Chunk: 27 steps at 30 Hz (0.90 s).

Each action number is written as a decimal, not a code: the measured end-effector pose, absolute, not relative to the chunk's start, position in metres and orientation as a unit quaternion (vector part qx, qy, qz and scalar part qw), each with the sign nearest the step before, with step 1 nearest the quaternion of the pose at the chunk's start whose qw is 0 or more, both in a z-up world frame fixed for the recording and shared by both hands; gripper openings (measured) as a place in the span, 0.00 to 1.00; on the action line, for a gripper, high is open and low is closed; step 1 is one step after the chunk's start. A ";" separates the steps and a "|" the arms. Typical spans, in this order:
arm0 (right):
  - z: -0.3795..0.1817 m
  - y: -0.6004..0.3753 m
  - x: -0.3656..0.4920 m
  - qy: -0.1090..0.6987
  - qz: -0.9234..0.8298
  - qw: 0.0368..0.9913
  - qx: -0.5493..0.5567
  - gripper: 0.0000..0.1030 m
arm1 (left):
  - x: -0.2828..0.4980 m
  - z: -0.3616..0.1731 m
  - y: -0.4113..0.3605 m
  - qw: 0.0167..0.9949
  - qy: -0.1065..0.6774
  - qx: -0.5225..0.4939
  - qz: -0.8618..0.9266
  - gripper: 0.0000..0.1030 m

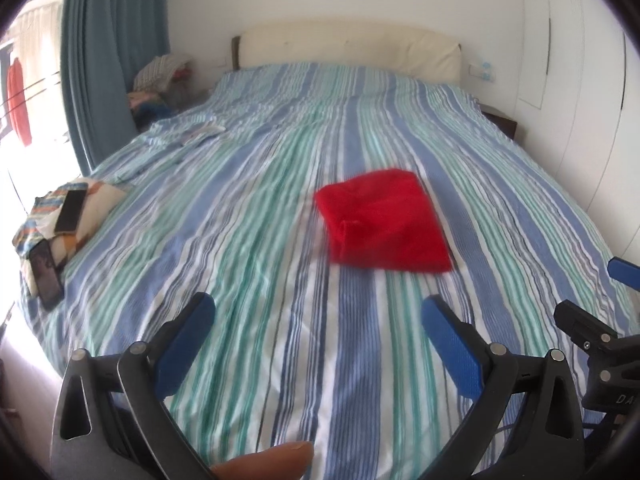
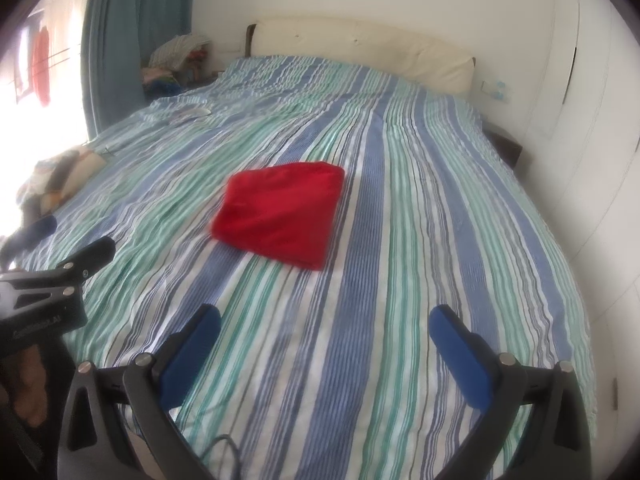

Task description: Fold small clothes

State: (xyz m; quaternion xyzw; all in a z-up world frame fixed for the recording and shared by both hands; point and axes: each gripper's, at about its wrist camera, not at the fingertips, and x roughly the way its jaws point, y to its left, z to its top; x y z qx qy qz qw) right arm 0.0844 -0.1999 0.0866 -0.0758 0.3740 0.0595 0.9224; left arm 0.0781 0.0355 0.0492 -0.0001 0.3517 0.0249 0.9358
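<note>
grippers first: left gripper (image 1: 318, 312) is held over the foot edge of the bed, jaws wide apart, nothing between the blue pads; a fingertip (image 1: 272, 458) shows under it at the bottom of its own view. right gripper (image 2: 324, 326) sits alongside, also spread wide and empty, over the same near edge. striped bedspread (image 2: 400, 240) runs flat from there to the headboard, lightly rippled. red garment (image 1: 386, 224) lies apart from both grippers, roughly mid-bed and a little toward the right edge, already in a compact, roughly square fold with a small lump on its left side. judgement: thin, soft, light cloth, no stiffness; it will sag and unfold if lifted by one point and may slide on the spread. best taken at the two near corners, one per gripper, pinching all layers. further out, two phones (image 1: 72, 210) rest on a cushion at the left edge; cream headboard (image 1: 352, 50) at the far end.
</note>
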 end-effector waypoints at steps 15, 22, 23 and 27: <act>0.084 -0.188 0.082 0.381 0.072 0.919 -0.076 1.00 | 0.075 0.048 0.031 0.933 0.358 0.011 0.033 1.00; 0.084 -0.186 0.083 0.380 0.064 0.920 -0.077 1.00 | 0.076 0.046 0.030 0.930 0.365 0.019 0.033 1.00; 0.083 -0.186 0.084 0.381 0.063 0.919 -0.077 1.00 | 0.077 0.045 0.029 0.930 0.366 0.021 0.035 1.00; 0.082 -0.186 0.083 0.379 0.058 0.920 -0.080 1.00 | 0.079 0.042 0.029 0.926 0.375 0.023 0.038 1.00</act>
